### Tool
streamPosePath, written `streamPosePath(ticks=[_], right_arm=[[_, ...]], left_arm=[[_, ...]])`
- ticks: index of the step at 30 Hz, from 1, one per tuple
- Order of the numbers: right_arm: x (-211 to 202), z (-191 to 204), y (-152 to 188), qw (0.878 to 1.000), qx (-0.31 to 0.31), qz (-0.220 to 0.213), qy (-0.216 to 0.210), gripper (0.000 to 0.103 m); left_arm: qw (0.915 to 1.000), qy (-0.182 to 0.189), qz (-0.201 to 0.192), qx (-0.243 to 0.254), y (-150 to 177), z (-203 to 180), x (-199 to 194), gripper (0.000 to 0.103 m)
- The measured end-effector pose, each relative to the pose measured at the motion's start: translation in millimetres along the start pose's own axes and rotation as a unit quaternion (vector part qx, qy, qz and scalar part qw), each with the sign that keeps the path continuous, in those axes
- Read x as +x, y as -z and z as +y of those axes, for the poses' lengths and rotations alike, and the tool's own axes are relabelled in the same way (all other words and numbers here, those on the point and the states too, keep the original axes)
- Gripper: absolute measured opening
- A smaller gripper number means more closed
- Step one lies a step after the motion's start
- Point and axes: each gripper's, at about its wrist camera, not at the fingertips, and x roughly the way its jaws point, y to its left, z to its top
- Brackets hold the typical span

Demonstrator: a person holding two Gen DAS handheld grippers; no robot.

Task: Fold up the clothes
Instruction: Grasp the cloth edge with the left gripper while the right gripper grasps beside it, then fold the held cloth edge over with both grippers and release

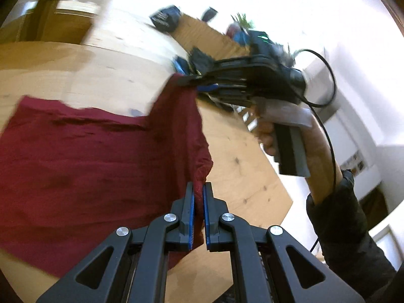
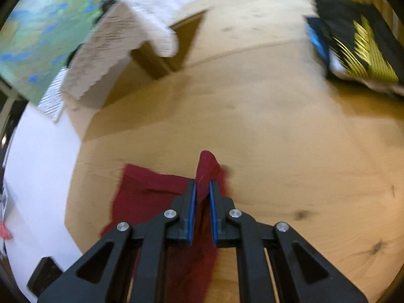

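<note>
Nothing here can be read. The dark folded cloth [image 2: 358,43] at the far right of the table carries only a yellow striped pattern, and the small pictures on the white cabinet [image 1: 358,161] are too blurred to tell.

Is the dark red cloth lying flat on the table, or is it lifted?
Partly lifted. Left tool and right tool each pinch a bunched edge of the red cloth; the rest lies spread on the wooden table.

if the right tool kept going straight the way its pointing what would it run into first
Probably the bare wooden table. The right tool, shut on the red garment, points across open tabletop; the dark folded clothes lie off to the right of that line. Depth is unclear in the fisheye view.
</note>
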Motion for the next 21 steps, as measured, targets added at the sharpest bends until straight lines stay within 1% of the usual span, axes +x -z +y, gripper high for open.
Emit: streamPosePath(ticks=[1, 5, 9, 12, 15, 19, 21], right_arm=[[3, 18, -3, 1.0, -0.01, -0.001, -0.005, 0.01], [36, 95, -11, 0.998, -0.053, 0.005, -0.019, 0.01], [83, 142, -3, 0.996, -0.079, 0.038, -0.005, 0.01], [120, 163, 1, 0.993, -0.097, 0.06, 0.01, 0.01], [144, 177, 8, 0.99, -0.112, 0.083, 0.024, 0.01], [166, 187, 13, 0.986, -0.125, 0.098, 0.04, 0.01], [179, 191, 14, 0.983, -0.132, 0.117, 0.049, 0.011]], left_arm=[[0.9999, -0.001, -0.008, -0.008, 0, 9, -11, 0.005], [0.9986, -0.014, -0.036, -0.035, 5, 49, -54, 0.005], [0.9957, -0.038, -0.052, -0.067, 16, 93, -82, 0.005], [0.993, -0.047, -0.055, -0.094, 27, 124, -94, 0.005], [0.9902, -0.05, -0.06, -0.116, 37, 147, -101, 0.005], [0.9877, -0.05, -0.062, -0.135, 41, 171, -108, 0.005], [0.9867, -0.052, -0.057, -0.143, 43, 179, -109, 0.006]])
